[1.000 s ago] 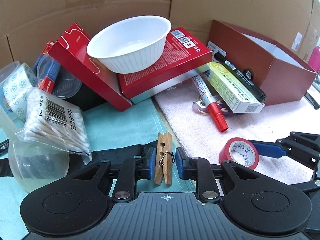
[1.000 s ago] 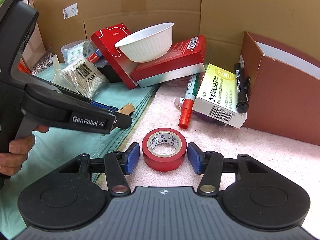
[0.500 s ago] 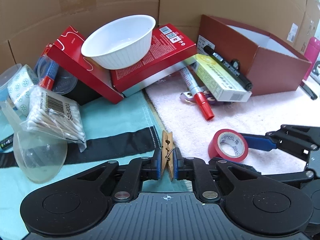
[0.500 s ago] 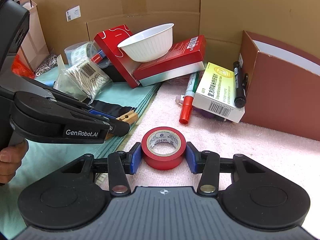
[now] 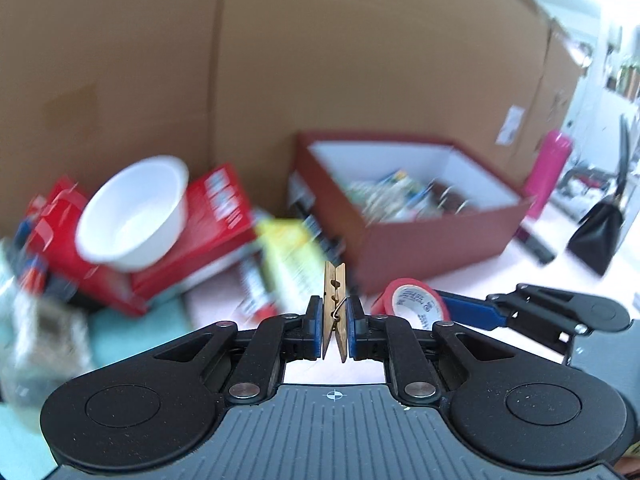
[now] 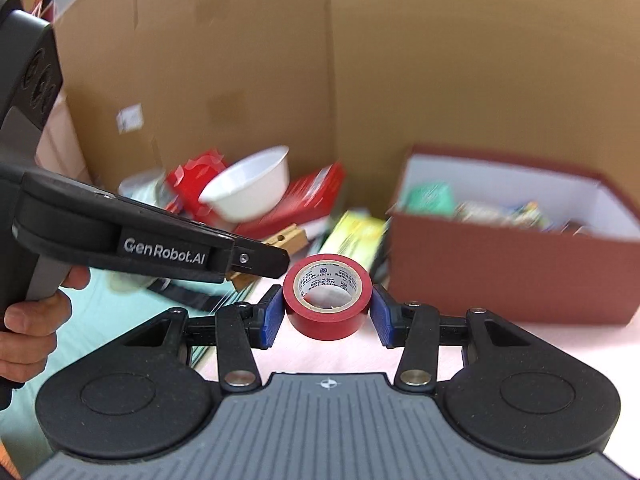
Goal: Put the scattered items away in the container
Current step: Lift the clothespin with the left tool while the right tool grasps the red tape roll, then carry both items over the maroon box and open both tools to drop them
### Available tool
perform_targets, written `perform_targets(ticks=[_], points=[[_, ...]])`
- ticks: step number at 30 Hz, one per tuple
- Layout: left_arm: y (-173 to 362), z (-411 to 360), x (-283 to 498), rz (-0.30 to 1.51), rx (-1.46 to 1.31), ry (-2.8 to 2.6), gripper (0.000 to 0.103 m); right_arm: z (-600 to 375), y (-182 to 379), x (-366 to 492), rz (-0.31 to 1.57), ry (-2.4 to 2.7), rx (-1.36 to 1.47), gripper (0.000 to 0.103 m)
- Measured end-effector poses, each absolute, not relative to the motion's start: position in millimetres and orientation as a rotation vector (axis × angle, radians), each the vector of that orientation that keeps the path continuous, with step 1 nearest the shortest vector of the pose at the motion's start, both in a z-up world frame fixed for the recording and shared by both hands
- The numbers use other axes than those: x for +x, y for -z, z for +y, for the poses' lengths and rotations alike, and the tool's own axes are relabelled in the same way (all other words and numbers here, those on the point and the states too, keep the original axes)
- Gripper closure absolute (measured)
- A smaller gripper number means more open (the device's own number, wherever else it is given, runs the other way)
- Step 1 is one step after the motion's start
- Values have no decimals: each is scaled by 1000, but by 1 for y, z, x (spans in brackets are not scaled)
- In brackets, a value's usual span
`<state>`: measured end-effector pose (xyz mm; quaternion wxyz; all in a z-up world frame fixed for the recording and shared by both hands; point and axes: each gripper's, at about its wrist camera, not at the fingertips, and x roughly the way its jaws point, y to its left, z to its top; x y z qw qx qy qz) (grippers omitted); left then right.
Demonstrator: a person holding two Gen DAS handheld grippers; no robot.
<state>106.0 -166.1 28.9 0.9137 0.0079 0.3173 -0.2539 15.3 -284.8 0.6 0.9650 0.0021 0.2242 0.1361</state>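
Upright, wooden clothespin (image 5: pixel 335 300) lengthwise between pads, tip pointing forward

Both cameras look forward and slightly down from just behind their fingers, sharing the brown box (image 5: pixel 436 248) (image 6: pixel 504 276) and white bowl (image 5: pixel 134 216) (image 6: pixel 256 190).

I note a wooden clothespin (image 5: pixel 335 300), upright and clear of the surface. Red tape roll (image 6: pixel 327 296), lifted, hole facing me. Dark-red open box (image 6: pixel 508 272), white inside, partly filled.
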Motion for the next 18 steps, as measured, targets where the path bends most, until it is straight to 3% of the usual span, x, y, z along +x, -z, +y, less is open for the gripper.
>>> perform_targets(ticks=[9, 18], points=[[-70, -249, 148, 608, 6, 599, 94, -364, -52, 43, 344, -106, -25, 51], [-48, -324, 213, 722, -7, 619, 94, -425, -42, 120, 463, -10, -104, 51]])
